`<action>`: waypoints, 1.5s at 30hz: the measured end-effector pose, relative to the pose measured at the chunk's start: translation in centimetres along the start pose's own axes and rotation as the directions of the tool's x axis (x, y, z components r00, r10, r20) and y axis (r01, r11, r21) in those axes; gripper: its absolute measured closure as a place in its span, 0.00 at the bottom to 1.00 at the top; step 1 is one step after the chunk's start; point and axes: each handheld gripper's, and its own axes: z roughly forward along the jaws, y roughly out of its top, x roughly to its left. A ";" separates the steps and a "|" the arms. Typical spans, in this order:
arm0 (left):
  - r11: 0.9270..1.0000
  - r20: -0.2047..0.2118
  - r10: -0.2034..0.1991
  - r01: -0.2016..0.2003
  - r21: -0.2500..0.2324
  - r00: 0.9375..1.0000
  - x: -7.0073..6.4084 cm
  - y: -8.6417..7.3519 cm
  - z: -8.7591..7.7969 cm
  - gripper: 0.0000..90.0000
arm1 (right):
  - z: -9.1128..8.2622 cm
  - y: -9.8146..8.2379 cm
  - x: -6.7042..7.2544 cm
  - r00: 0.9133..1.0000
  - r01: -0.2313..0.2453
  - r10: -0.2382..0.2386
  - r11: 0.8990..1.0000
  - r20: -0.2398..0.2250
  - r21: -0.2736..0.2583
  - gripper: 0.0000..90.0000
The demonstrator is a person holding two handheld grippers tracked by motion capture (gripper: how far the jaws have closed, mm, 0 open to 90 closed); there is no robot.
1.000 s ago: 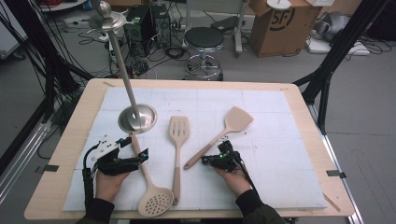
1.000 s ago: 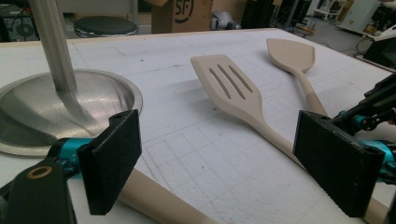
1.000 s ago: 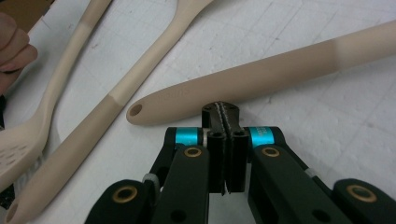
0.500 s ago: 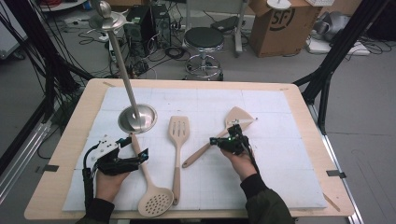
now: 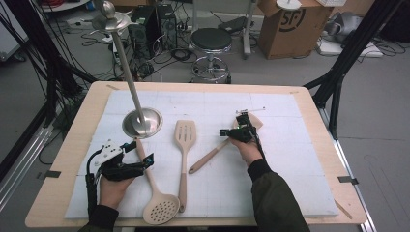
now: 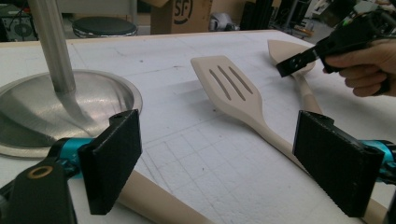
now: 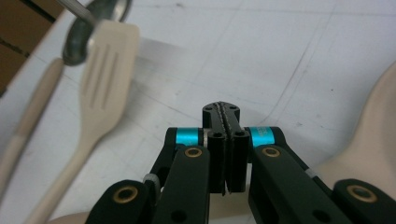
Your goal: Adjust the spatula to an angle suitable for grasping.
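Right gripper (image 5: 240,126), jaws pressed together and empty, has slid up the table from the solid spatula's (image 5: 220,149) handle to over its blade. Spatula unmoved on the white mat (image 5: 290,159). Left gripper (image 5: 138,162) unchanged, jaws spread astride the skimmer (image 5: 153,193) handle.

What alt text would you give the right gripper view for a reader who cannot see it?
The right gripper points along the white mat with its two black jaws pressed together and nothing between them. A beige slotted spatula lies to the upper left, a second beige handle beside it, and the solid spatula's pale blade at the right edge.
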 end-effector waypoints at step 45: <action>1.000 0.014 0.002 -0.002 -0.006 1.000 -0.1 0.0 -0.2 0.19 | -8.2 -8.3 0.2 0.978 0.050 -0.048 0.999 0.202 -0.007 1.00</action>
